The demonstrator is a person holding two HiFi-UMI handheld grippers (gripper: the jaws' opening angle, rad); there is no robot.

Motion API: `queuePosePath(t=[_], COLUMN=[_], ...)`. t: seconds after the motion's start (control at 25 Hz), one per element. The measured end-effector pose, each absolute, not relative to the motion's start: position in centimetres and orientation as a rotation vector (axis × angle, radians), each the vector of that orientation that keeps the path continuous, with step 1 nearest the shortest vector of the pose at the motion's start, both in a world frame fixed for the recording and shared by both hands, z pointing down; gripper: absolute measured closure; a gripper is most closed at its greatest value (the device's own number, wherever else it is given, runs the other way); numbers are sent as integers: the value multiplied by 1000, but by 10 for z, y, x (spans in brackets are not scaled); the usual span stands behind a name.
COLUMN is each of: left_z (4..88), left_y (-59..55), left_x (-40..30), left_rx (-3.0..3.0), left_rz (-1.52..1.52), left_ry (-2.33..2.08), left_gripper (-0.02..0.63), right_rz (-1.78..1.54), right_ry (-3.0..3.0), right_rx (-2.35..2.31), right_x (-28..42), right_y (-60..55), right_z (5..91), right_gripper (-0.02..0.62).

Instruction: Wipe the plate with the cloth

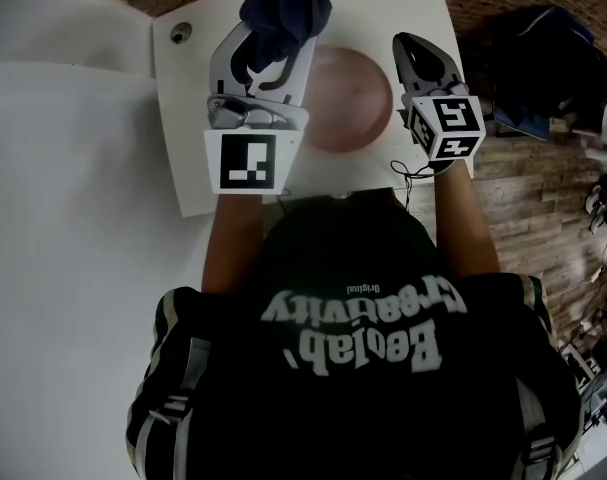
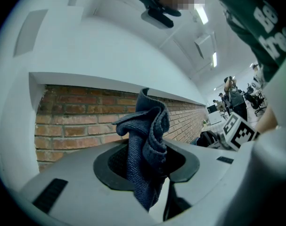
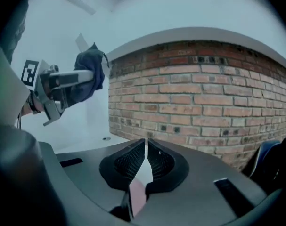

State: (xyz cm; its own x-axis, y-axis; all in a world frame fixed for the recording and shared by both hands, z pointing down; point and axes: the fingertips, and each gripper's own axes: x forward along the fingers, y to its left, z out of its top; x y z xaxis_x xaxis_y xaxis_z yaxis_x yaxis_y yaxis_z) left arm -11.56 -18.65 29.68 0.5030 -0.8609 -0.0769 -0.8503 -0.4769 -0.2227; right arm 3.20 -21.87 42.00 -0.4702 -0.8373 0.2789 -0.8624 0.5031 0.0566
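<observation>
On the white table (image 1: 188, 158) lies a round pinkish plate (image 1: 348, 98). My left gripper (image 1: 278, 33) hovers over the plate's left rim, shut on a bunched dark blue cloth (image 1: 283, 10). In the left gripper view the cloth (image 2: 147, 140) stands up out of the jaws of the left gripper (image 2: 150, 161). My right gripper (image 1: 403, 46) sits at the plate's right edge, shut with nothing in it. In the right gripper view its pads (image 3: 133, 164) meet with only a sliver between them. The left gripper (image 3: 62, 86) and the cloth (image 3: 92, 67) show at the upper left.
A brick wall (image 3: 204, 102) runs along the table's far edge. A small round hole (image 1: 180, 32) is in the table's far left corner. A dark bag or chair (image 1: 538, 58) stands on the wooden floor to the right. A large white surface (image 1: 73, 218) lies left.
</observation>
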Motion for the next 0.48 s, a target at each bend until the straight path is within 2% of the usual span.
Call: queuePosePath(t=[0.24,0.48], left_z=[299,297], left_y=[-187,-186], left_x=[-116,-116], left_rx=[-2515,-2519], left_rz=[-58,-67], left_ry=[1458,1449], left_gripper=[463,463], right_rz=[482,820], right_ry=[-2256,-2052], right_rx=[1309,1284], right_x=[51,74], right_y=[-192,-158], right_z=[533,601], right_gripper=[572,522])
